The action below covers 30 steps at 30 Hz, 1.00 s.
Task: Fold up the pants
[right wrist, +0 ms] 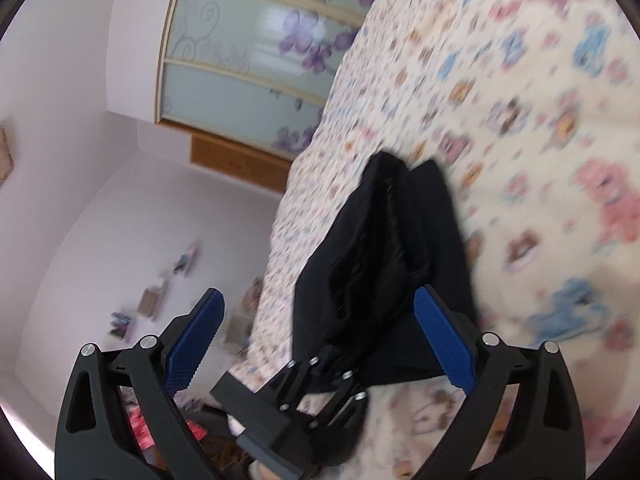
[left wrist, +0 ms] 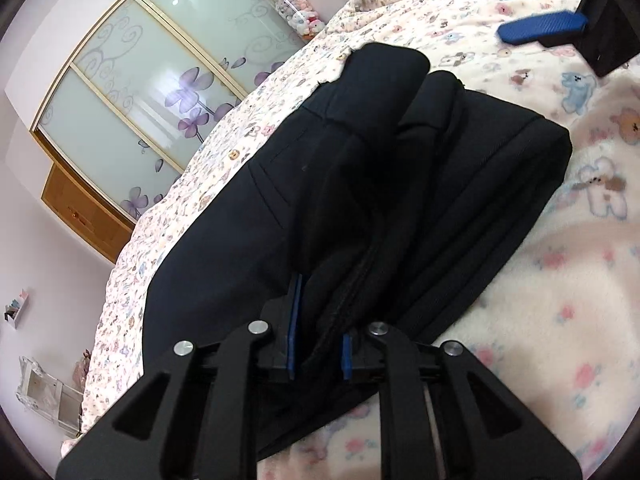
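Pinching a thick bunch of the black pants (left wrist: 360, 184) on the bed (left wrist: 560, 280), the left gripper (left wrist: 319, 344) probably keeps the fold neat, while the right gripper (right wrist: 316, 336) waits near, wide apart, holding nothing.

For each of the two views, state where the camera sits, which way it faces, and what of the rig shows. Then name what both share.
Left wrist: sits on the left gripper, looks along its fingers, shut on the black pants, over the blanket toward the wardrobe; the right gripper shows at top right.
Right wrist: sits on the open right gripper, looks down at the left gripper holding the pants.
Shared: pants, blanket, wardrobe, left gripper.
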Each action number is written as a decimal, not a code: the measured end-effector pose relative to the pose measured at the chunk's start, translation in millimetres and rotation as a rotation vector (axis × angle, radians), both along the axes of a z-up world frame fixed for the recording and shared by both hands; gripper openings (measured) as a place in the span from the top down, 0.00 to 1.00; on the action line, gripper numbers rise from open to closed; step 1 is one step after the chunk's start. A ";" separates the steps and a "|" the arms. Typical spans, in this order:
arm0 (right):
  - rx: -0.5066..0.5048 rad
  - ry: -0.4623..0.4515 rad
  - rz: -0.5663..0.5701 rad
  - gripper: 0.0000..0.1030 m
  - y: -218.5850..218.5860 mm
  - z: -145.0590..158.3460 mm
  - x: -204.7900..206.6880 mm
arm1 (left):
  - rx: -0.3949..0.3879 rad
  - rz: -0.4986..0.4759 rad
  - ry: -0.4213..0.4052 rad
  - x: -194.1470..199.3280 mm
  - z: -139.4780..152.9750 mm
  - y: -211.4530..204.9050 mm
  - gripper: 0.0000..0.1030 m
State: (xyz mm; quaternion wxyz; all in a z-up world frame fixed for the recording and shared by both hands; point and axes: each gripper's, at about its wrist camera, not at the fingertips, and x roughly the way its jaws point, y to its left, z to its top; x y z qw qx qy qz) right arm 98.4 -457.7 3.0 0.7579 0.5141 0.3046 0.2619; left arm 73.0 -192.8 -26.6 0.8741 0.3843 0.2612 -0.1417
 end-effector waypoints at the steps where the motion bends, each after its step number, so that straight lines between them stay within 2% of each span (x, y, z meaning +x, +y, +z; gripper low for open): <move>1: 0.000 0.007 0.018 0.05 4.8 -2.0 4.1 | -0.002 0.001 -0.001 0.9 0.0 -0.3 0.85; 4: -0.041 0.039 0.054 0.05 18.9 -5.8 9.5 | -0.007 0.003 -0.005 3.0 1.7 2.9 0.80; 6: -0.060 0.066 0.068 0.05 25.5 -11.3 14.6 | -0.040 0.003 0.014 -1.3 5.8 8.0 0.76; 8: -0.083 0.087 0.070 0.05 29.3 -14.1 17.7 | -0.114 0.023 0.048 -5.8 13.3 13.7 0.57; 9: -0.107 0.097 0.066 0.05 31.1 -14.9 19.0 | -0.172 0.044 0.064 -7.9 19.7 24.4 0.37; 10: -0.124 0.099 0.064 0.05 32.3 -14.6 19.7 | -0.232 0.049 0.089 -10.5 24.7 32.5 0.24; 13: -0.182 0.101 0.049 0.05 34.5 -13.3 21.4 | -0.473 0.086 0.131 -15.5 46.1 78.8 0.14; 14: -0.195 0.102 0.042 0.05 34.2 -14.3 22.4 | -0.535 0.107 0.125 -16.0 50.6 92.6 0.11; 15: -0.215 0.106 0.027 0.05 34.6 -15.5 24.2 | -0.639 0.143 0.091 -17.4 56.3 116.1 0.04; 17: -0.235 0.104 0.003 0.05 36.2 -17.2 27.0 | -0.757 0.197 0.026 -20.5 59.8 142.1 0.02; 19: -0.276 0.093 -0.023 0.05 39.4 -17.3 29.3 | -0.854 0.276 0.008 -15.3 62.0 166.9 0.02; 20: -0.302 0.090 -0.031 0.06 39.8 -17.0 28.3 | -0.868 0.300 0.013 -12.2 63.0 173.1 0.02; 23: -0.377 0.095 -0.072 0.15 45.0 -19.7 31.9 | -0.893 0.347 0.016 -9.6 62.6 189.9 0.02; 26: -0.405 0.110 -0.107 0.32 46.1 -24.8 36.4 | -0.885 0.358 0.033 -7.5 64.7 192.9 0.02; 28: -0.423 0.102 -0.121 0.50 46.6 -26.8 36.7 | -0.882 0.355 0.030 -14.8 60.3 198.2 0.02; 29: -0.432 0.087 -0.131 0.54 47.1 -25.6 35.7 | -0.880 0.353 0.027 -16.8 59.8 201.0 0.02; 30: -0.438 0.052 -0.136 0.65 48.8 -21.0 33.0 | -0.877 0.351 0.021 -18.2 60.6 202.2 0.02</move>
